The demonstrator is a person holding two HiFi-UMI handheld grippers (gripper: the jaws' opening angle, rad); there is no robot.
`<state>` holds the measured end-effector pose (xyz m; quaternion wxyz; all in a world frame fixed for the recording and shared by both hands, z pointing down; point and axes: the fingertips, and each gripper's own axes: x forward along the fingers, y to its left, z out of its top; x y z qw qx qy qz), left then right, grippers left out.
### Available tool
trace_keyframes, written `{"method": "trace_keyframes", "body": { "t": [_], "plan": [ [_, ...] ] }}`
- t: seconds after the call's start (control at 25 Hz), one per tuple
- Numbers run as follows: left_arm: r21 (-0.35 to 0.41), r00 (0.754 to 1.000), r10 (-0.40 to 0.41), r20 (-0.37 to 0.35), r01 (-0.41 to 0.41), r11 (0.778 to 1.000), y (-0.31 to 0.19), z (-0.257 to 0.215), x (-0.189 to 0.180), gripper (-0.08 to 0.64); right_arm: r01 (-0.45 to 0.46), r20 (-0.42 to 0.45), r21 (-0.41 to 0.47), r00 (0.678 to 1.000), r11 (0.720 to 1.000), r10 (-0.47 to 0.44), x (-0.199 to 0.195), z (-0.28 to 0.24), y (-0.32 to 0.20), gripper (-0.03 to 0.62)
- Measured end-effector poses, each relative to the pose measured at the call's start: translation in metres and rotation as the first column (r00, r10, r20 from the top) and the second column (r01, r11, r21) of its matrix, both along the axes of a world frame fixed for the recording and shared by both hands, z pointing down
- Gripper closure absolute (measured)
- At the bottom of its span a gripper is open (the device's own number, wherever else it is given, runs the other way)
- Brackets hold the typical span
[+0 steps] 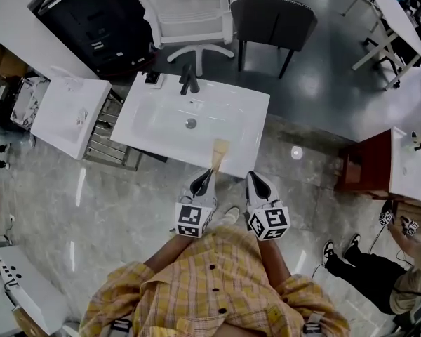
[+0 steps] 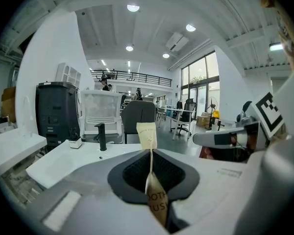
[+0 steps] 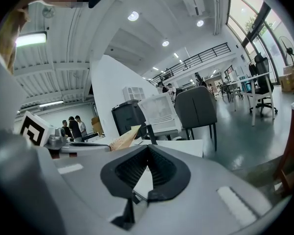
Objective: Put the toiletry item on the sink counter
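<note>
A thin tan paper packet (image 1: pixel 218 153) with toothbrush print is pinched in my left gripper (image 1: pixel 208 175), which is shut on its lower part. The packet's free end reaches over the front right rim of the white sink counter (image 1: pixel 247 111). In the left gripper view the packet (image 2: pixel 147 133) stands upright between the pads, above the counter (image 2: pixel 63 160). My right gripper (image 1: pixel 253 178) hangs beside it, just off the counter's front edge, shut with nothing in it. The right gripper view shows its own jaws (image 3: pixel 147 150) closed, with the packet (image 3: pixel 121 139) to the left.
A black faucet (image 1: pixel 189 81) and a small dish (image 1: pixel 153 78) sit at the counter's back. A second white basin (image 1: pixel 69 114) stands to the left. Behind are a white chair (image 1: pixel 189 12) and a dark chair (image 1: pixel 274 20). A red cabinet (image 1: pixel 368 161) and a seated person (image 1: pixel 368 269) are at the right.
</note>
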<state>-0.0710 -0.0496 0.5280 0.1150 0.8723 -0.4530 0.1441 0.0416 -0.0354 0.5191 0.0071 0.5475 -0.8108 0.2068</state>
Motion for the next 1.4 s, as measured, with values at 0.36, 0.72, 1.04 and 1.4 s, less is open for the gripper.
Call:
{"method": "trace_keyframes", "body": {
  "t": [0.36, 0.72, 1.04, 1.4],
  "plan": [
    [-0.107, 0.996, 0.049, -0.069, -0.057, 0.993, -0.033, 0.013, 0.011, 0.548, -0.073, -0.021, -0.018, 0.997, 0.997, 0.073, 0.003, -0.002, -0.021, 0.592],
    [-0.178, 0.994, 0.065, -0.091, -0.08, 0.981, -0.057, 0.026, 0.019, 0.548, -0.135, -0.028, -0.055, 0.991, 0.989, 0.134, 0.009, 0.008, -0.032, 0.592],
    [-0.232, 0.989, 0.076, -0.124, -0.103, 0.967, -0.077, 0.036, 0.035, 0.548, -0.175, -0.042, -0.08, 0.984, 0.981, 0.172, 0.012, 0.017, -0.036, 0.592],
    [-0.283, 0.988, 0.074, -0.138, -0.111, 0.953, -0.095, 0.047, 0.049, 0.548, -0.216, -0.052, -0.1, 0.976, 0.971, 0.211, 0.015, 0.018, -0.037, 0.592]
  ]
}}
